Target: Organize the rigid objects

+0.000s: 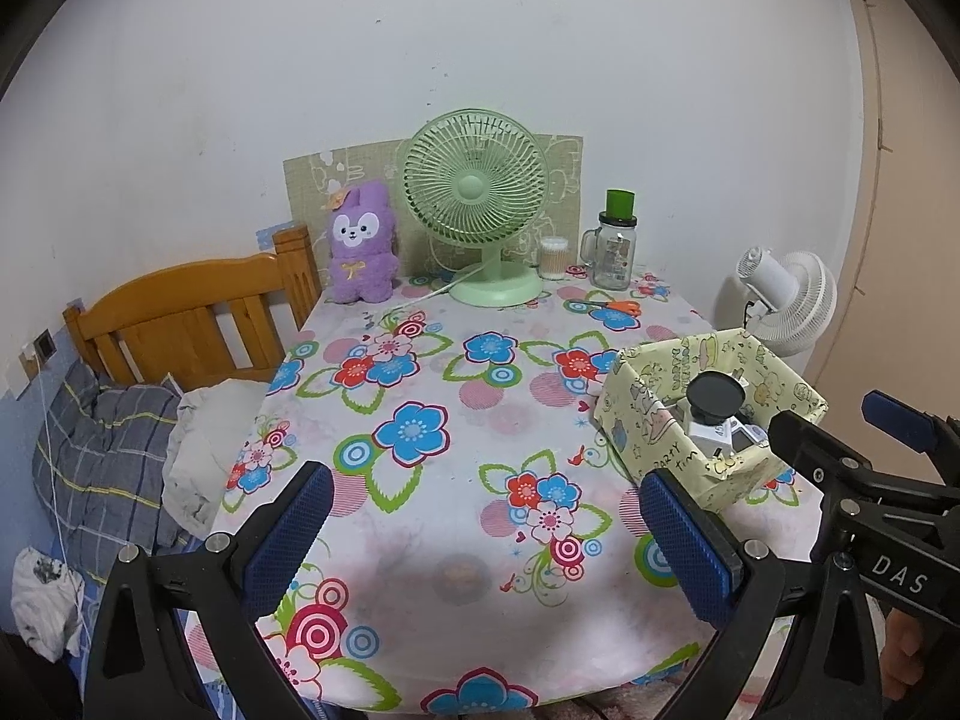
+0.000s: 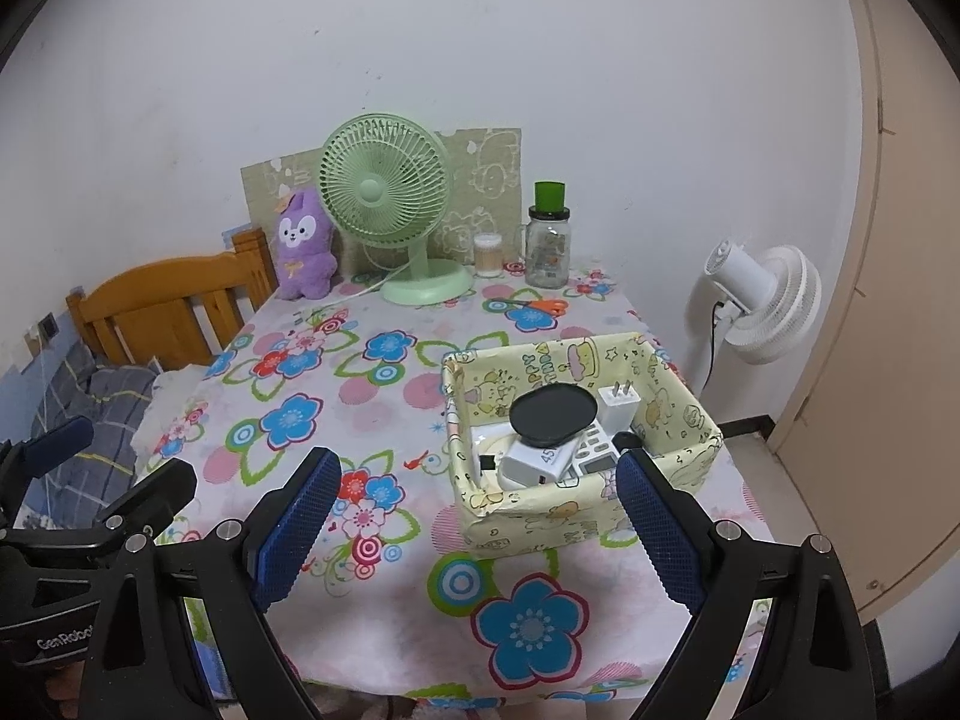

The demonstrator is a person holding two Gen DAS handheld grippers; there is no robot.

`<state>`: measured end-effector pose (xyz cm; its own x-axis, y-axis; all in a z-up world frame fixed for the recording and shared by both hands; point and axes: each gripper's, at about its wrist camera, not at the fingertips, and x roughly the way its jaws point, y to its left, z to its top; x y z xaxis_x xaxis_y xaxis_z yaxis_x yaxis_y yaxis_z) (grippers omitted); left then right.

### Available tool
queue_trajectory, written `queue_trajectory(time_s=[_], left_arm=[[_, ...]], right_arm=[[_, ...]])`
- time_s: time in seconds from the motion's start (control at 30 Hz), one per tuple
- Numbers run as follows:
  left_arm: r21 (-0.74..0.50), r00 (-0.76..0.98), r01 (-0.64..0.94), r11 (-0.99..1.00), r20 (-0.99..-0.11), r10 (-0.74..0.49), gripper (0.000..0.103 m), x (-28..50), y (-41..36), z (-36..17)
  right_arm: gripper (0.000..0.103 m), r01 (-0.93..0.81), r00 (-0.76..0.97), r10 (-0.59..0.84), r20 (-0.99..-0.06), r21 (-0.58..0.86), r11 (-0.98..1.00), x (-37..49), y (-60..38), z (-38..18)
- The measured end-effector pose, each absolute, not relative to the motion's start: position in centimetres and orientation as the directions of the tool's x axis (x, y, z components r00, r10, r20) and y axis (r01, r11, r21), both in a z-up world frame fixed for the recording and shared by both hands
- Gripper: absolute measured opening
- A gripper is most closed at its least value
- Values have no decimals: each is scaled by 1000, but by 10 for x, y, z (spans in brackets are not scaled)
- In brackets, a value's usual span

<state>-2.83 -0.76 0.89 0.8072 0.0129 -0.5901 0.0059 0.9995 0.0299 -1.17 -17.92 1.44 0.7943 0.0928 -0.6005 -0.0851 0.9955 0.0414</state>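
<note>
Both grippers hang above the near edge of the table [image 2: 384,630] with jaws spread wide and nothing between them. The yellow patterned box [image 2: 540,519] sits just ahead of the right gripper [image 2: 474,531], a little toward its right finger, whose blue pad overlaps the box's near right corner in this view; whether it touches the box cannot be told. From the left gripper [image 1: 486,534] the same box lies ahead and well off to the right, beyond its right finger, so the right hand is plainly the nearer of the two. The box already holds a pile of rigid things: a round black disc [image 2: 555,414] on top, a white plug adapter [image 2: 618,402] with prongs up at the back, a white charger block [image 2: 534,462] and a white remote-like piece in front. The only loose item that looks left to gather is the pair of orange-handled scissors [image 2: 531,305], lying flat far ahead of the right gripper, past the box and in front of the glass jar [image 2: 547,252]. Their long axis runs crosswise to the gripper's line of sight, handles to the right, so reaching them likely means going over or around the box. The green fan [image 2: 390,210] and purple plush [image 2: 303,249] stand at the far edge.
</note>
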Motion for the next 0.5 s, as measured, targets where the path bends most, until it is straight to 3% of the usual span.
queue_trajectory(time_s=[0.5], left_arm=[[27, 800, 19, 999, -600, 1, 103, -22, -13, 6]], right_arm=[[95, -50, 810, 55, -583, 26, 998, -12, -183, 13]])
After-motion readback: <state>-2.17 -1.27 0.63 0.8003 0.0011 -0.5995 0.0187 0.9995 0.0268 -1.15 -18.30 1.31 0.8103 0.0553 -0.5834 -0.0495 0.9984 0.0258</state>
